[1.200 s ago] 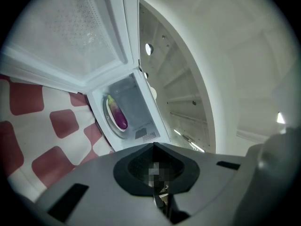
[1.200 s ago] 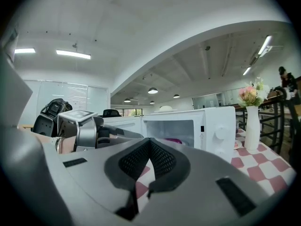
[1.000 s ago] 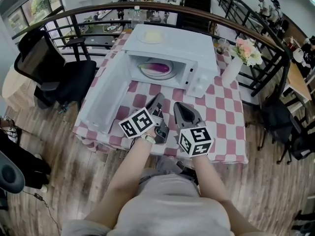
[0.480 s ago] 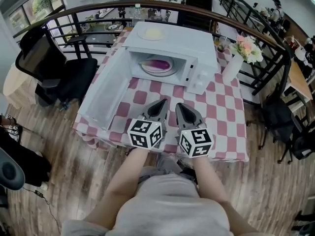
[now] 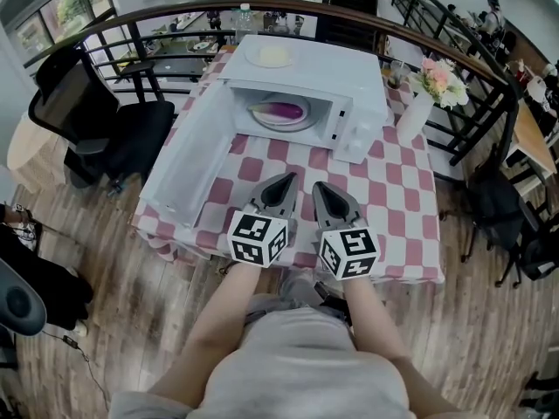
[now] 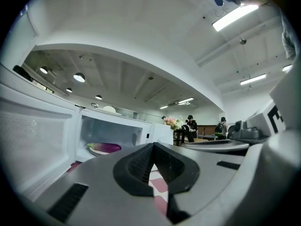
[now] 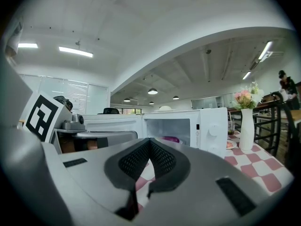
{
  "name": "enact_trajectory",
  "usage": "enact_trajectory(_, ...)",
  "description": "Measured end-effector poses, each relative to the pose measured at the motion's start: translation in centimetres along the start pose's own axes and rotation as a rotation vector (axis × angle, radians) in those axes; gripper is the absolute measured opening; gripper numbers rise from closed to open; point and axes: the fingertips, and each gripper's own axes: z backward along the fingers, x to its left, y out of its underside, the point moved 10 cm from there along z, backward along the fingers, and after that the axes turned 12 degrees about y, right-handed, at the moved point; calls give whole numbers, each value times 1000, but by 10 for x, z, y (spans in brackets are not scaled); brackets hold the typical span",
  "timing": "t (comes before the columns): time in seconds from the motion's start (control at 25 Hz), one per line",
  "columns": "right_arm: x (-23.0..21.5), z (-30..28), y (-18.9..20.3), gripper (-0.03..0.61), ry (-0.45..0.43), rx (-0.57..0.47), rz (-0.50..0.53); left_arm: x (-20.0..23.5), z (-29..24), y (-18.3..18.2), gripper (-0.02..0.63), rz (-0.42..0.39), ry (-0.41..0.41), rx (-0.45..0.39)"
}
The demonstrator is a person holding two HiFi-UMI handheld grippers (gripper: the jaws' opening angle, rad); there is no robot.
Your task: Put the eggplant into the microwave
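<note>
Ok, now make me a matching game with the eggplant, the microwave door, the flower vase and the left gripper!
Things: 1 eggplant; 2 microwave door; 3 flower vase; 4 left gripper.
States: A shut, holding nothing; B swung wide open; C inside the microwave; D standing outside, beside the microwave.
Pairs: 1-C; 2-B; 3-D; 4-A.

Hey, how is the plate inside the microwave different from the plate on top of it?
The plate inside the microwave sits low in the open cooking chamber, while the plate on top rests on the roof of the microwave. The plate inside carries the purple eggplant; the plate on top carries something pale yellow, too small to identify. Both are round and light-coloured.
</note>
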Motion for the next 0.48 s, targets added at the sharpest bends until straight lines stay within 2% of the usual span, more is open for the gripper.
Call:
enact_trajectory(0.12,1,2,0,23,0,-2,3,-5,0,-2,2,-45,-1,9)
enact_trajectory(0.48,1,4,-5,23,-4,-4,16,-16,-5,-11,2,-45,55,-17)
